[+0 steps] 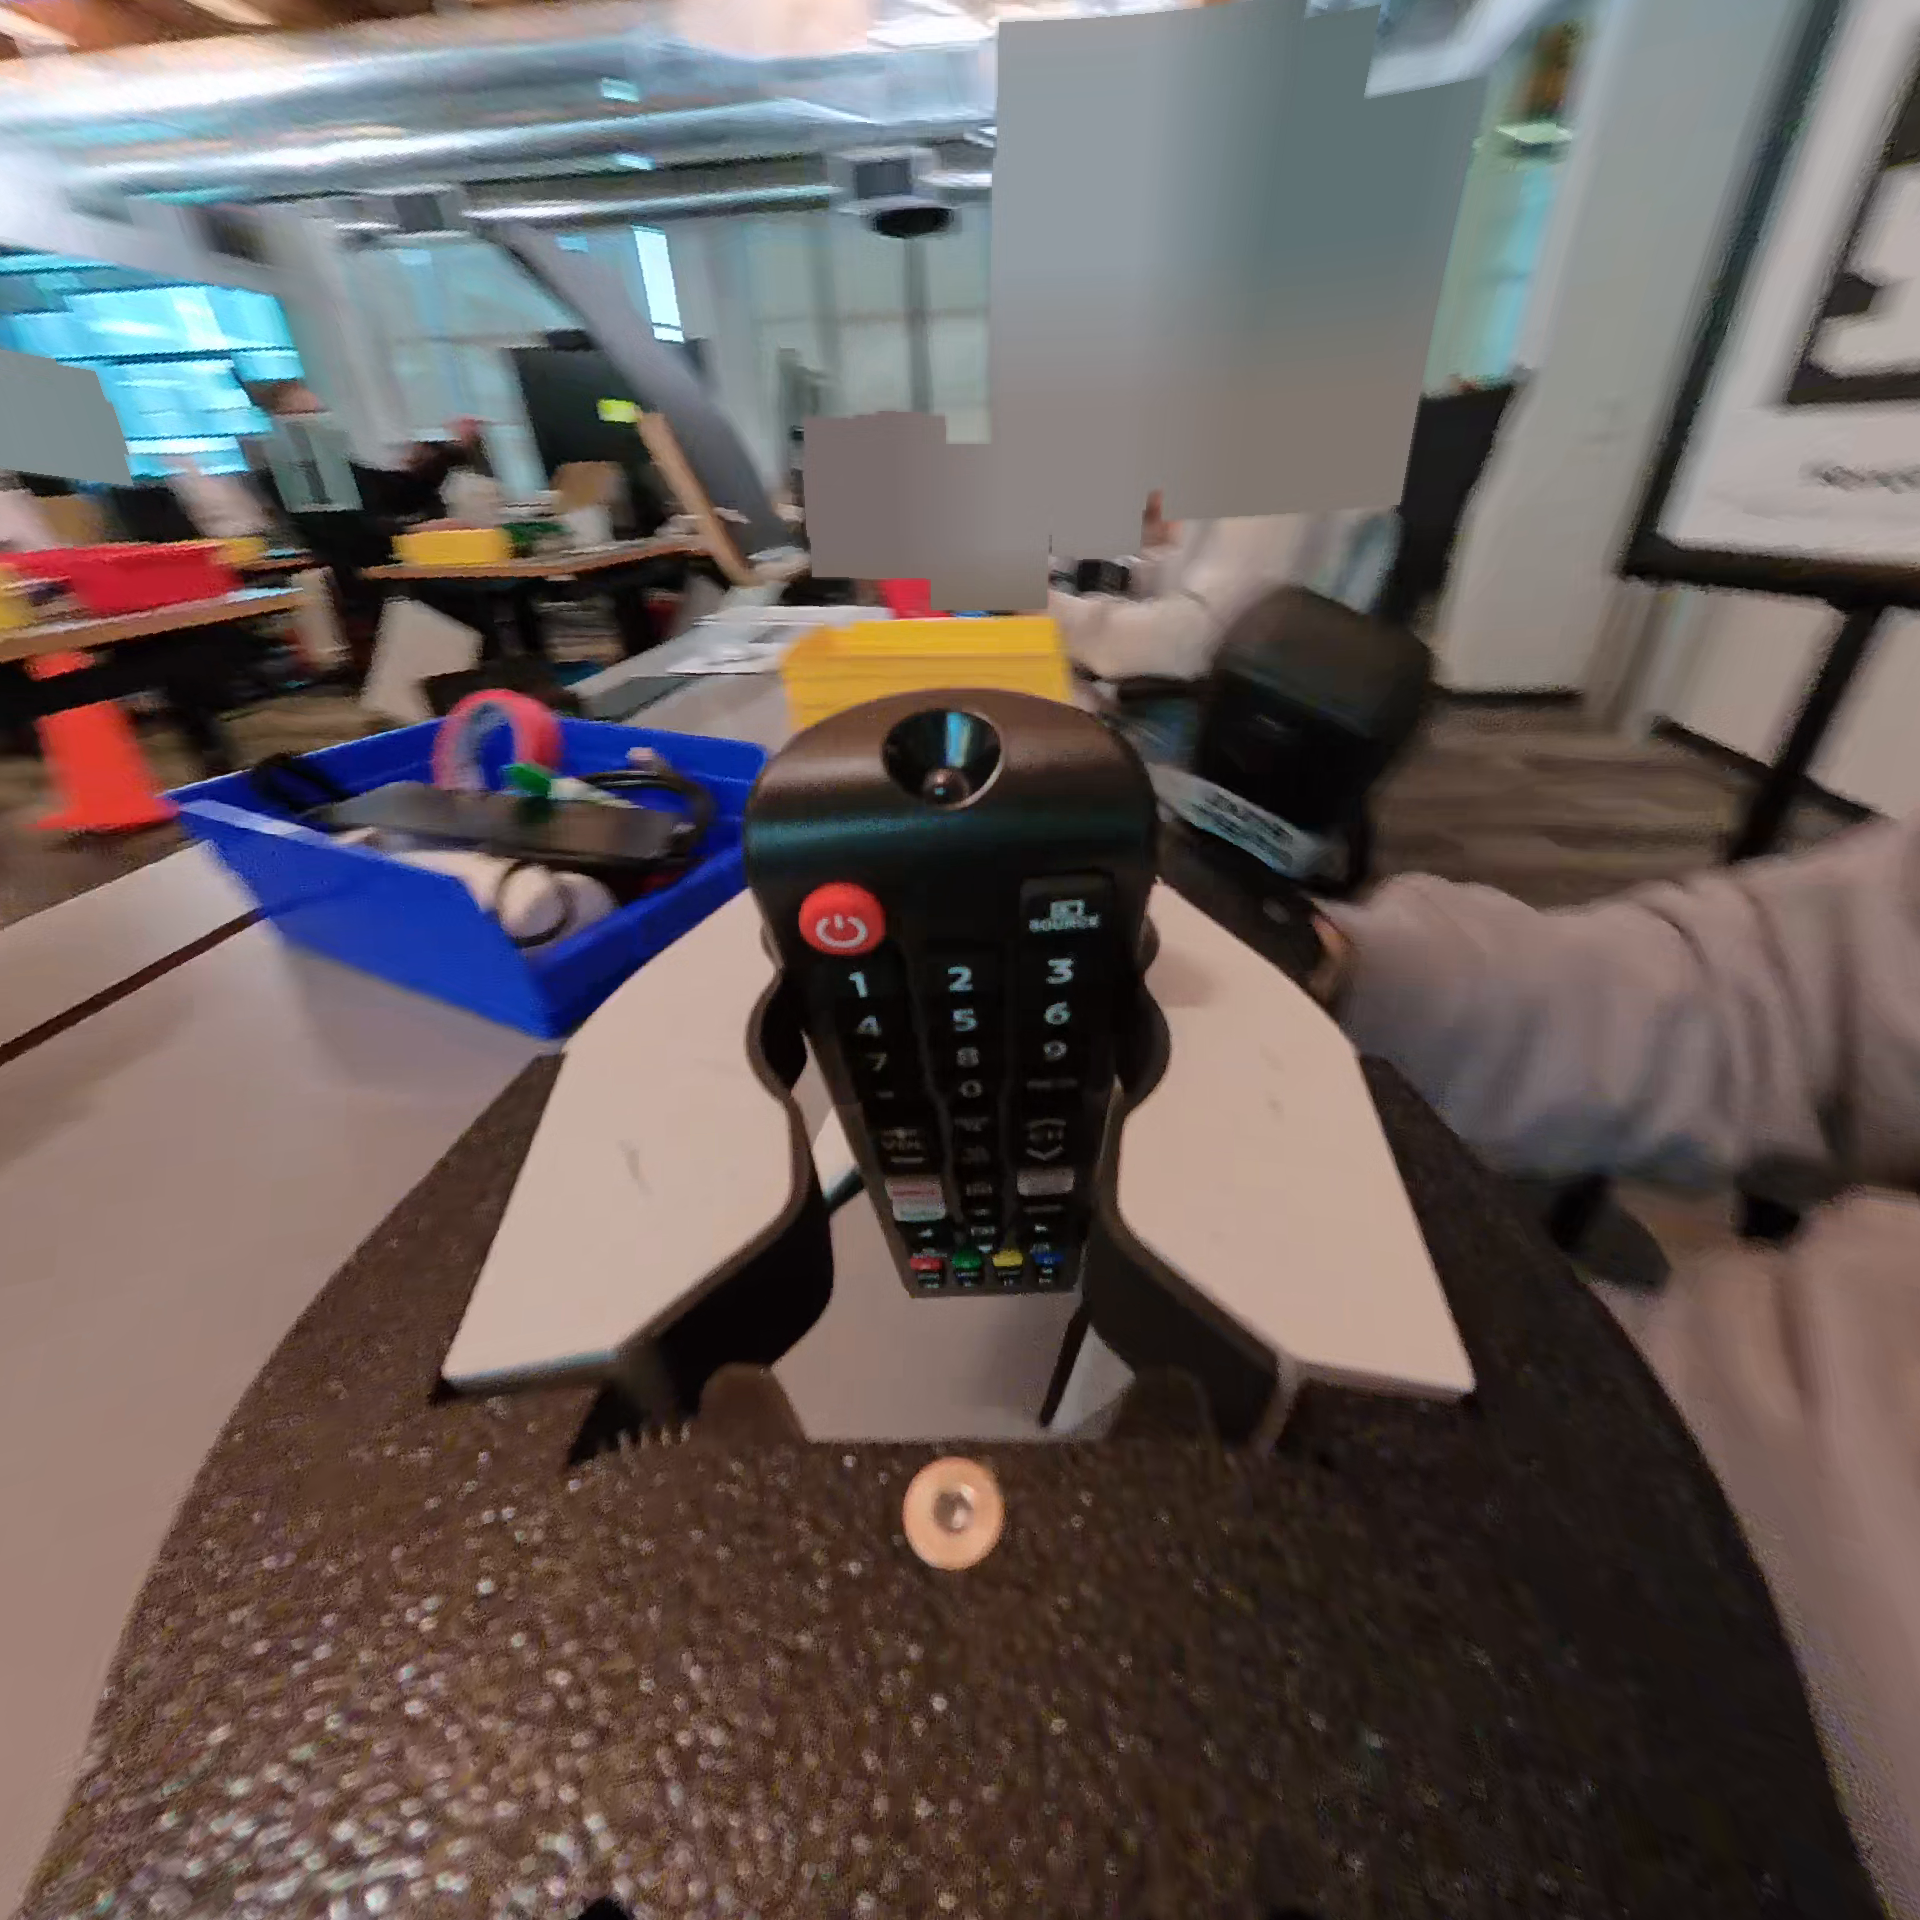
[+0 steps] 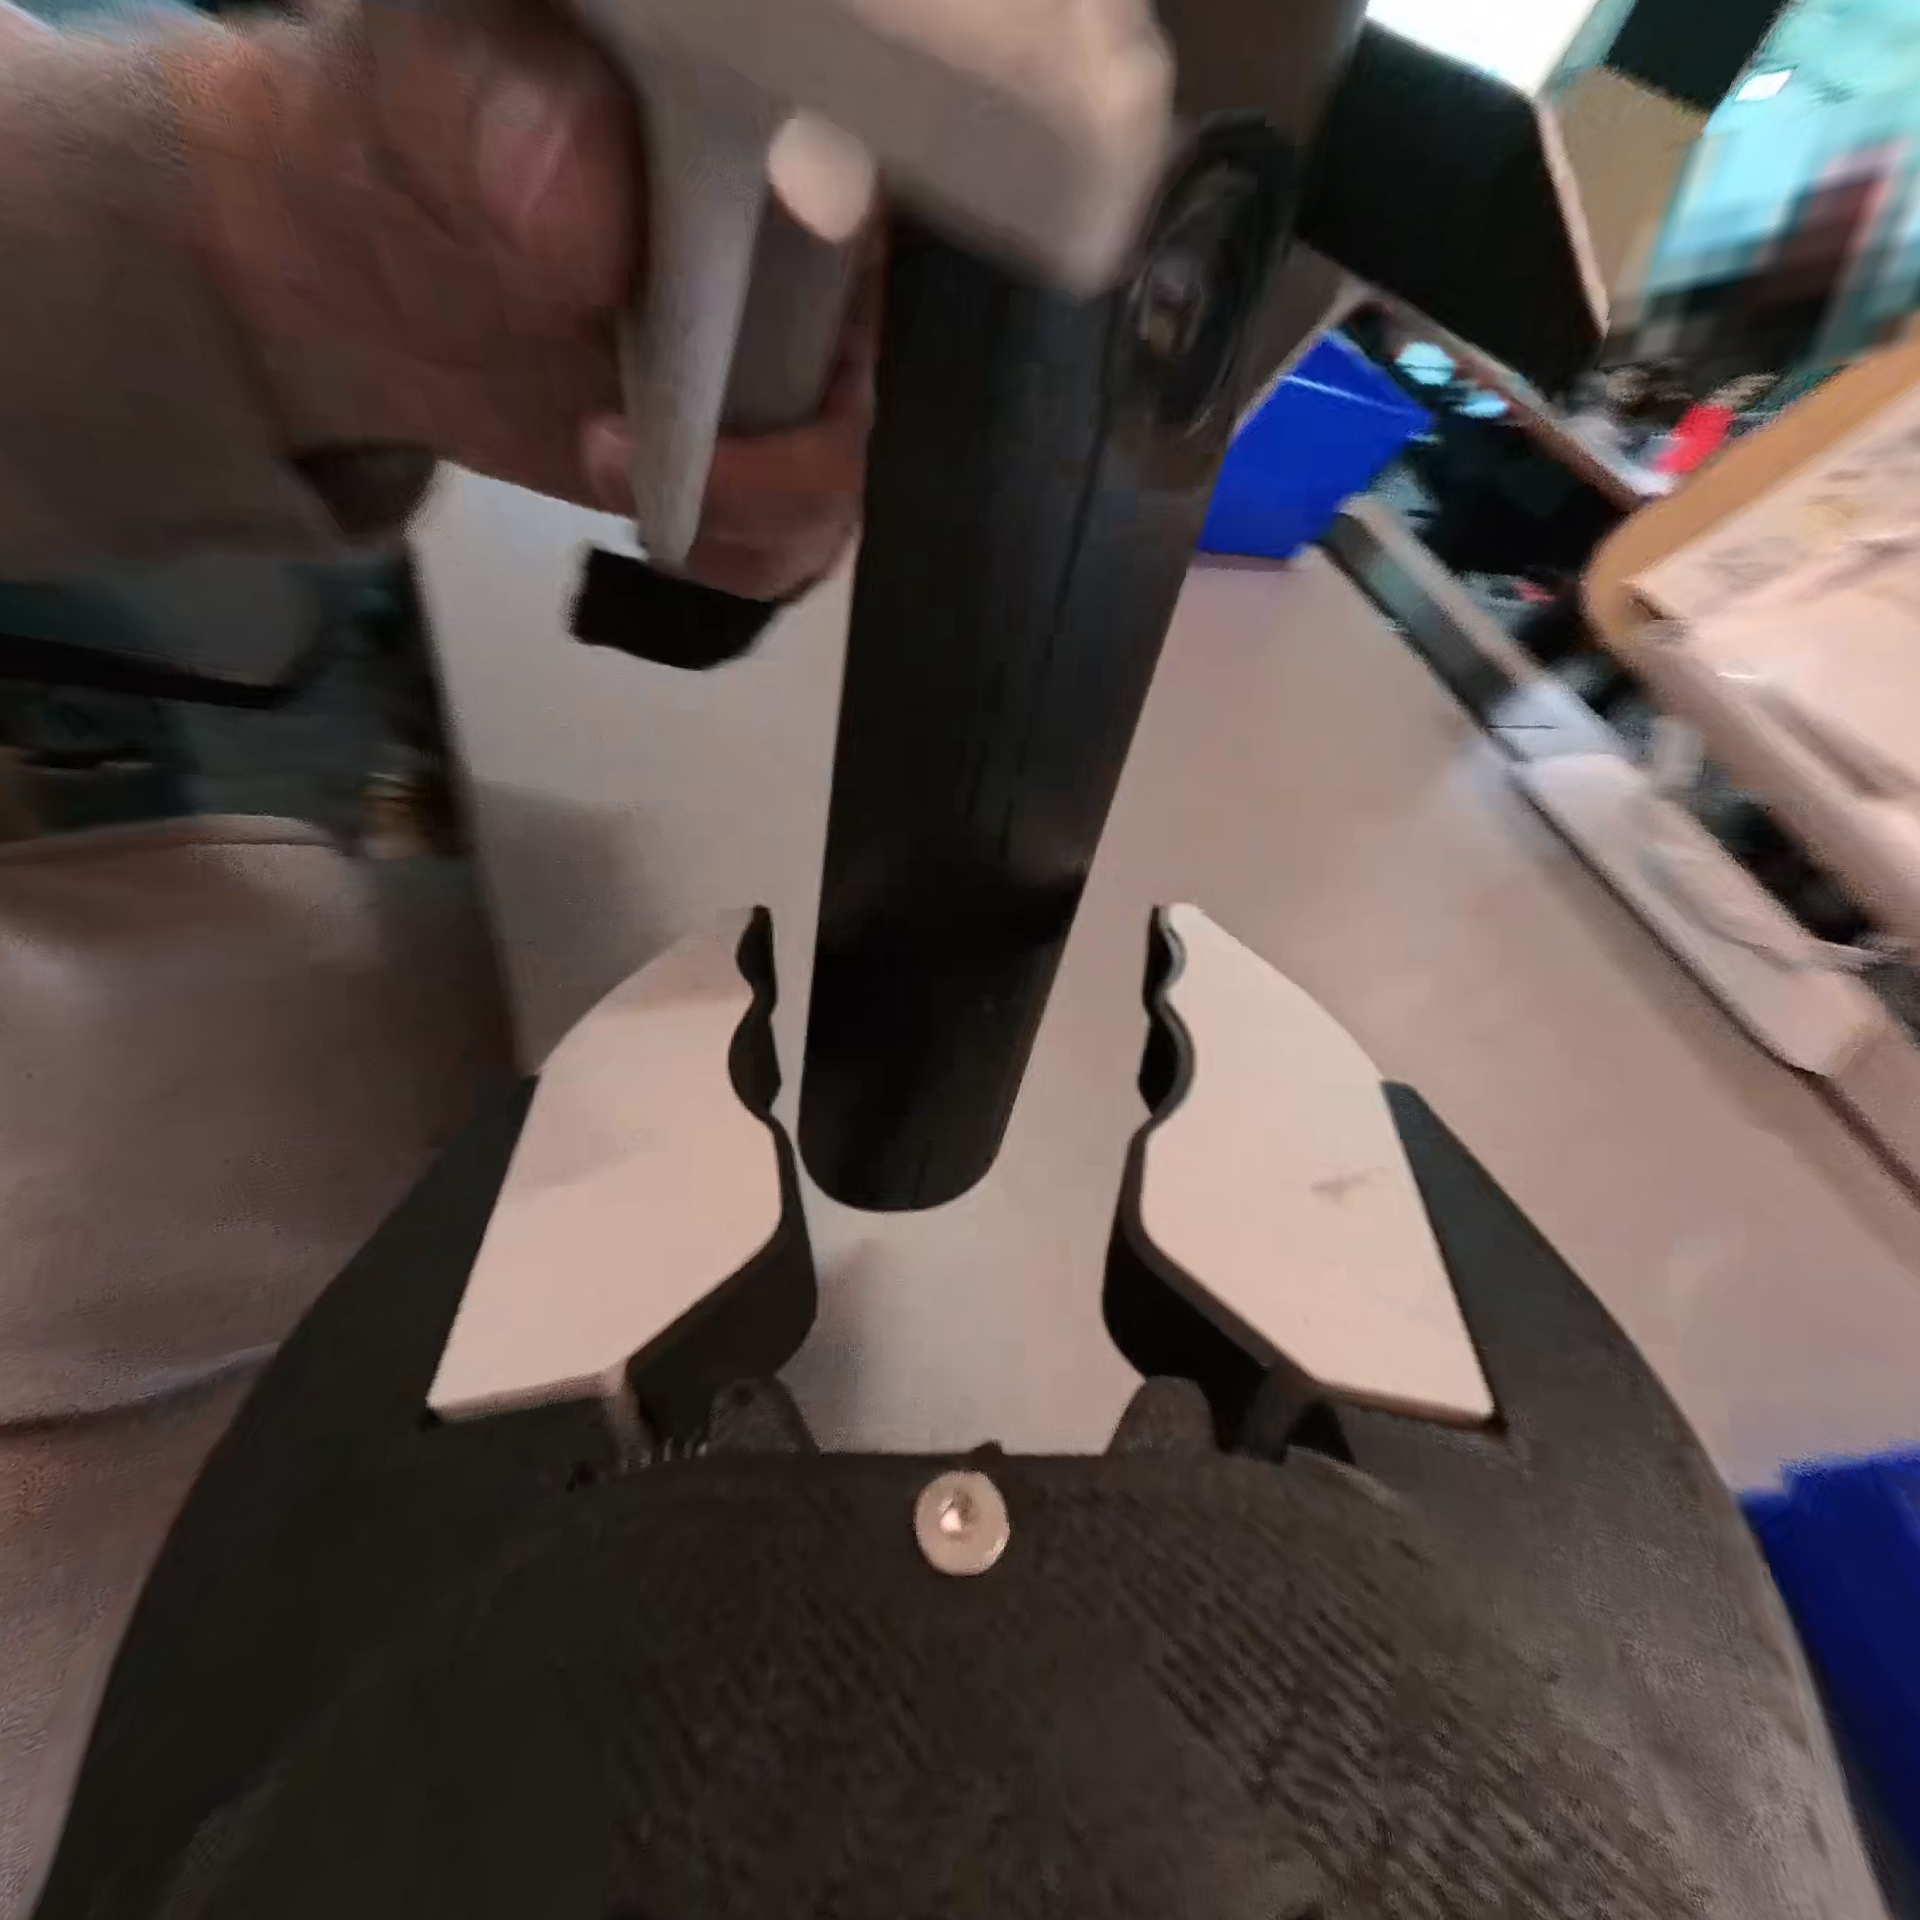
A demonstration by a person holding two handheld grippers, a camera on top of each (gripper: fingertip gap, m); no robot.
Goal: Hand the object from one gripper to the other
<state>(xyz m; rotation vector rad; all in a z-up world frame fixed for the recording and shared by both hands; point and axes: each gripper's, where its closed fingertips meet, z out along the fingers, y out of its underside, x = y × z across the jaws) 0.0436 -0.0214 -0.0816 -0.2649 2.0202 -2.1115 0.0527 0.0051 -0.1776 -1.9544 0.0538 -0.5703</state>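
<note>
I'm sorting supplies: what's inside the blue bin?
The blue bin holds a pink tape roll, black cables and a flat dark device; anything beneath is hidden.

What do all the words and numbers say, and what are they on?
I don't read writing out; I only say where it is.
The remote control, held in the left tongs: sharp printed buttons.
The wall poster: blurred print.
The white label behind the remote: blurred.
Right wrist view: none, only the remote's plain back.
</note>
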